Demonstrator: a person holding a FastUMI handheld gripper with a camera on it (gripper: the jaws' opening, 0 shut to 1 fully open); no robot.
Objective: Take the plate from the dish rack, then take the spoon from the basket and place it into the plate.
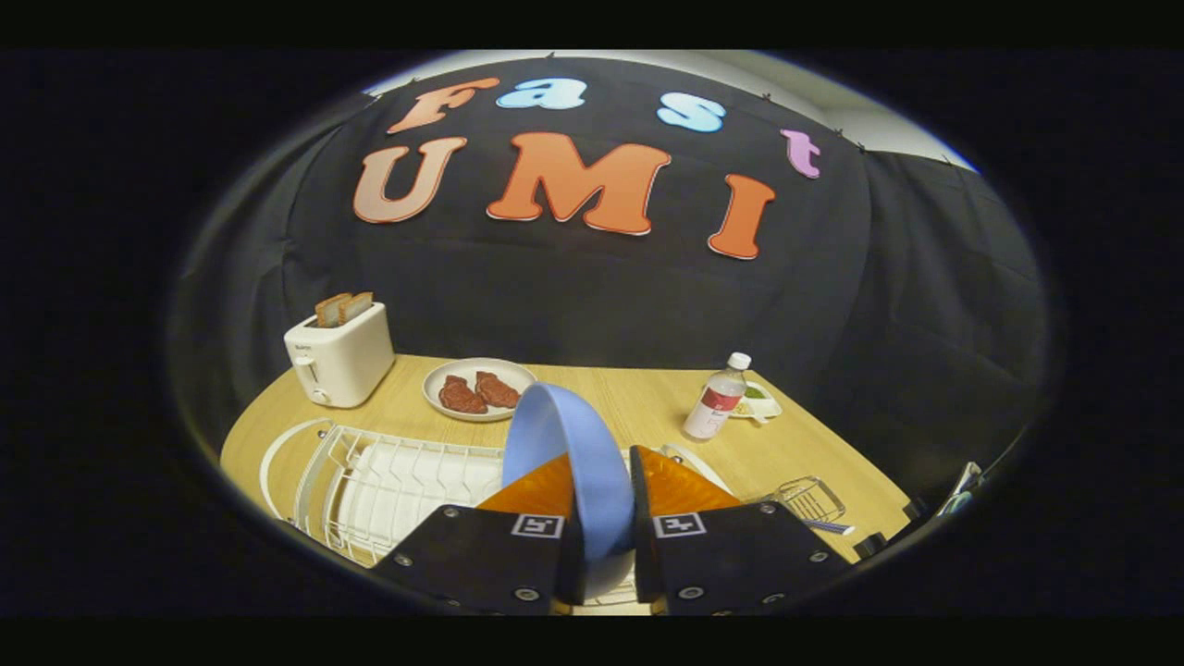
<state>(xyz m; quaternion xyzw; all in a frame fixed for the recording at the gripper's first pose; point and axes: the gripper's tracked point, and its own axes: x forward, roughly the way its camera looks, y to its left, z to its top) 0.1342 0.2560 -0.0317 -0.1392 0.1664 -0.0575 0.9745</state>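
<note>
A light blue plate [564, 444] stands on edge between my two fingers, and my gripper [598, 490] is shut on its rim. The plate is lifted above the white wire dish rack [388, 481], which lies below and to the left of the fingers. A small wire basket [812, 499] sits on the wooden table to the right of the fingers, with a spoon handle [832, 527] poking out at its near side.
A white toaster [340, 356] with two bread slices stands at the table's far left. Beyond the blue plate sits a pale plate [478, 388] with two pieces of meat. A clear bottle [715, 400] and a small dish [758, 401] stand far right.
</note>
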